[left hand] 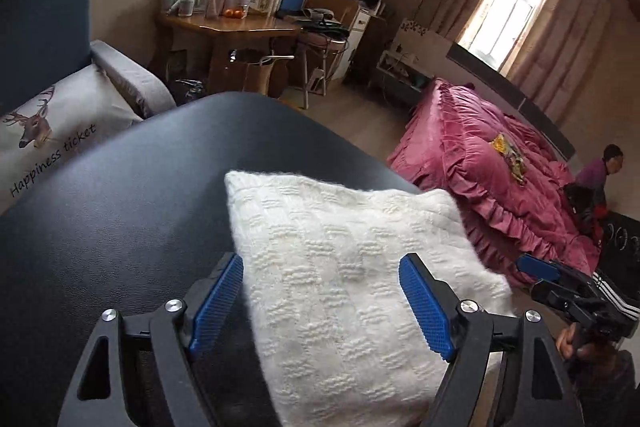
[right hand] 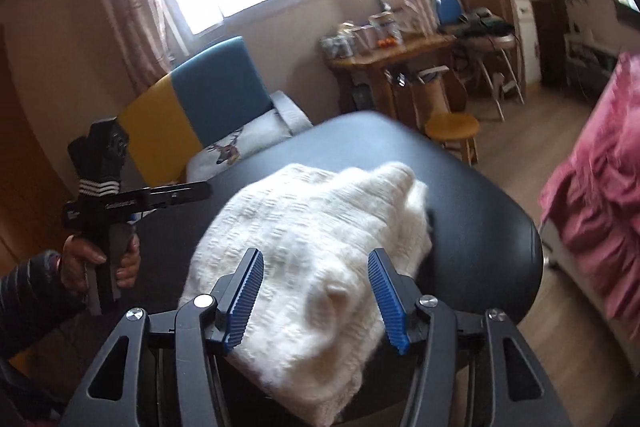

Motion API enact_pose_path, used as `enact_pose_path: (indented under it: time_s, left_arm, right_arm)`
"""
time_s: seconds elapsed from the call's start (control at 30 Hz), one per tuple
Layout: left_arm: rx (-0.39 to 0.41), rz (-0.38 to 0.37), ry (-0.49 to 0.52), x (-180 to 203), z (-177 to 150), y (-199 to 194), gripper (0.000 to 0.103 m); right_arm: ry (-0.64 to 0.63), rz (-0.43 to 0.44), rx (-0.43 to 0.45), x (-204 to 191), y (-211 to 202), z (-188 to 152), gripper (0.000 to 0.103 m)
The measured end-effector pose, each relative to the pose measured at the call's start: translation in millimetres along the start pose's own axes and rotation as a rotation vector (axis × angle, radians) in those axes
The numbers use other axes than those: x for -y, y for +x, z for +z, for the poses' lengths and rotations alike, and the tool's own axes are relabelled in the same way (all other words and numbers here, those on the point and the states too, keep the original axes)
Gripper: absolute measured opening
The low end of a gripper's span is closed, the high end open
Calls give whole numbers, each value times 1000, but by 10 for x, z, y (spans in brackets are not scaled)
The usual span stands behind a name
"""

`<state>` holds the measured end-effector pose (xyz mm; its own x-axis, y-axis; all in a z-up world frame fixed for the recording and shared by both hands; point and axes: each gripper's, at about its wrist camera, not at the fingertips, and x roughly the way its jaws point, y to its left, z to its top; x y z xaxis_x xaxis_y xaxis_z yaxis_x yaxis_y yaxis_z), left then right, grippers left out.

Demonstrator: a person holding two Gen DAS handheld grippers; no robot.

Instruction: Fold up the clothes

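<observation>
Both jaws wide, nothing held. Left gripper hangs over the white knit garment, pads apart on either side of the cloth in view but above it, not clamped. Right gripper same: spread, pads straddling the near end of the white knit garment with no visible contact.

Garment is already a compact folded bundle on the black table, lying toward the table's near edge and nearer its right side. Far half and left side of the table are bare. In the right wrist view the near end of the bundle reaches or slightly overhangs the near edge; can't tell which.

Key relation: long axis runs roughly straight ahead from both jaws, near edge to far edge, tilted a little. Cloth is directly ahead of and below each gripper. Right gripper looks closer to the near end; left sits further left and higher, its handle in a hand off the table's left edge.

Judgement: fold looks nearly done. A further fold would mean taking the near end and carrying it along the long axis.
</observation>
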<state>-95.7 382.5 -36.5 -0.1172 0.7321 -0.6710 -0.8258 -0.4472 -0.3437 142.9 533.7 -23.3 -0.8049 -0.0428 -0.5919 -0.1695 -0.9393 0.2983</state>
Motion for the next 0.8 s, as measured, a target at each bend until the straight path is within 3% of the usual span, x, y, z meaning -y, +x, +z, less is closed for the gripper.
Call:
enact_pose_path:
  time_s: [0.1,0.23,0.3,0.4,0.5,0.7,0.8]
  left_arm:
    - [-65,15,63,247,-98,221,82]
    - [-136,81,137,297,-415,443,82]
    - [-106,89,153,293,-493,446,83]
    - [-95,87,119,257,-481,454,84]
    - [-66,105,116,279,-498,394,85]
    - [23,117,-45,209,-553,30,88]
    - [50,209,-93,180,-612,-184,91]
  right_arm:
    - [-127,-2,-68,-398,358,84,56]
    - [-112,-16,-155,-276,625,-455,54]
    - [-91,-16,-181,-213,717,-650,54]
    - [-26,6,-158,-135,710,-662,54]
    - [-48,-7,-145,-159,720,-678,54]
    - [-41,-70,-127,-275,657,-622,54]
    - [-45,-133,-137,-389,642,-545,54]
